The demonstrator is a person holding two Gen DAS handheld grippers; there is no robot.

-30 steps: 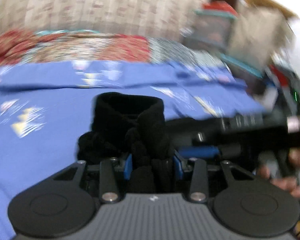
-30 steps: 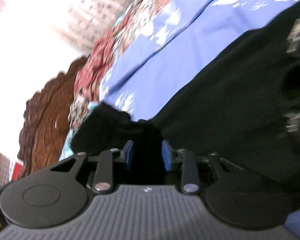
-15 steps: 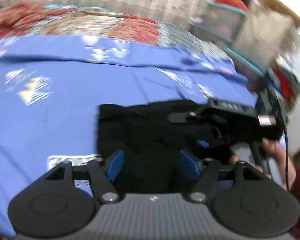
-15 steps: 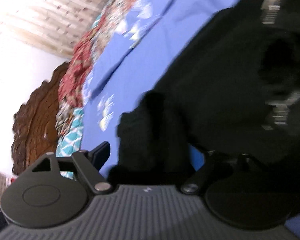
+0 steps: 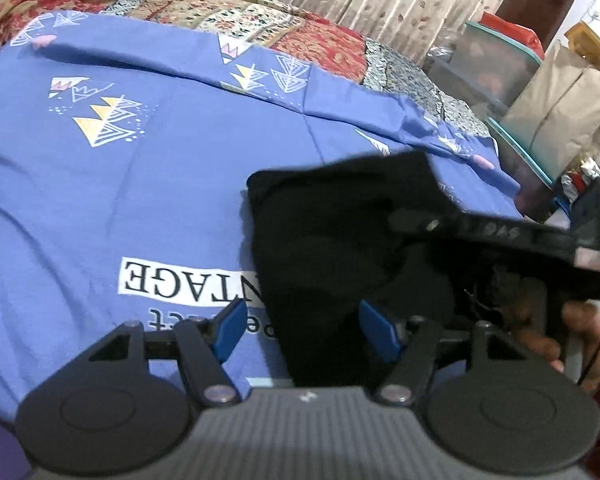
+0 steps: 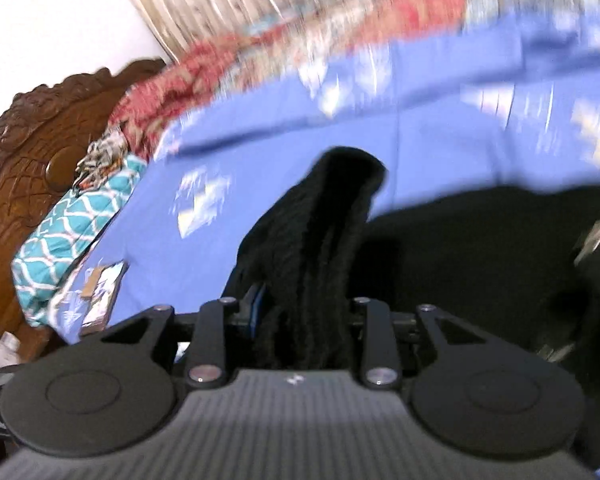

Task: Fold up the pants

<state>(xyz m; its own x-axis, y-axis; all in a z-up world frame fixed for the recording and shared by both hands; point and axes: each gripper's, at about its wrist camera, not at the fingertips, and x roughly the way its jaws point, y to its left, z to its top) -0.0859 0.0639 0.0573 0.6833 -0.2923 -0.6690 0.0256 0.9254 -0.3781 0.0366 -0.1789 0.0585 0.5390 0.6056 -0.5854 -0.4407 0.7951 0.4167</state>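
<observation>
pants [image 5: 340, 248]: black bundle on the bed's blue sheet [image 5: 100, 200] near its right edge | change: left claw [image 5: 304, 330] has let go, now spread, cloth loose between | right claw [image 6: 300, 312] closing on a gathered fold | likely regripping for next fold | bins [image 5: 496, 60] beyond bed: red contents, unclear

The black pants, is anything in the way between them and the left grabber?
No, nothing visible is. The black pants lie right in front of the left gripper on the blue bedsheet, reaching in between its open blue pads. The right gripper is closing on a bunch of the same pants.
</observation>
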